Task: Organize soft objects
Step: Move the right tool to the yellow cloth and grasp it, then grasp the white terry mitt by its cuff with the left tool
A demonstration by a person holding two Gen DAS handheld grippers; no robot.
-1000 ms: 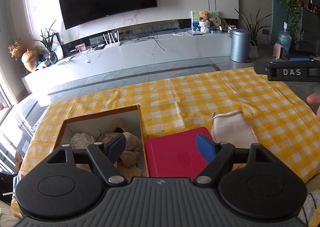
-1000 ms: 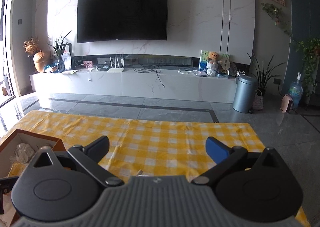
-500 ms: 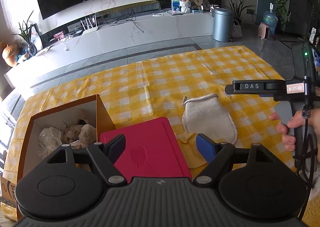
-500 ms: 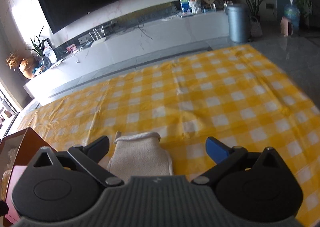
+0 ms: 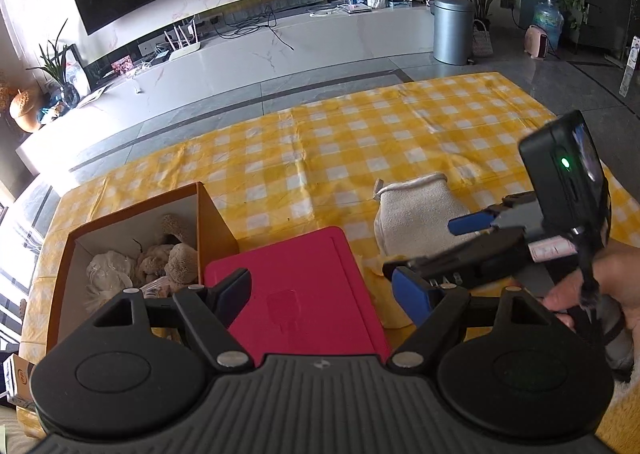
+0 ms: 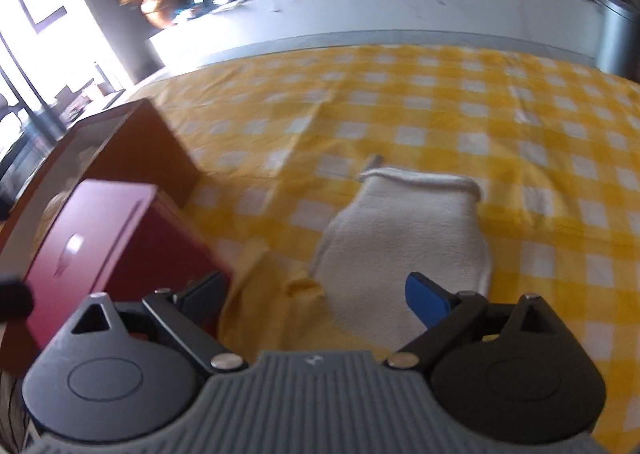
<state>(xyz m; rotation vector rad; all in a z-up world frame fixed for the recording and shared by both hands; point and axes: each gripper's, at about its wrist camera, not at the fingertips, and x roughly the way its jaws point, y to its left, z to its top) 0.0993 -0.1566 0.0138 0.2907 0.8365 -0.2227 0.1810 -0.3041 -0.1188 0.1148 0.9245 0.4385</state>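
Note:
A cream terry mitt [image 5: 416, 214] [image 6: 404, 222] lies flat on the yellow checked tablecloth [image 5: 360, 142]. A crumpled yellow cloth [image 6: 260, 294] lies at its near end. My right gripper [image 6: 316, 288] [image 5: 436, 242] hovers just above the mitt's near end. Its jaws are closing, wide apart, and the pads touch nothing. My left gripper [image 5: 320, 290] is open over a flat red lid [image 5: 296, 286] [image 6: 100, 238]. Left of the lid is a brown cardboard box [image 5: 136, 202] [image 6: 132, 142] holding plush toys [image 5: 160, 262].
A person's hand [image 5: 592, 286] holds the right gripper at the right edge. Beyond the table lie grey floor tiles, a white TV bench [image 5: 280, 42] and a metal bin [image 5: 452, 30]. The right wrist view is motion-blurred.
The right gripper tipped from facing the TV wall and dropped low over the mitt, its fingers a little closer together. The left gripper tilted down slightly over the red lid, then held still.

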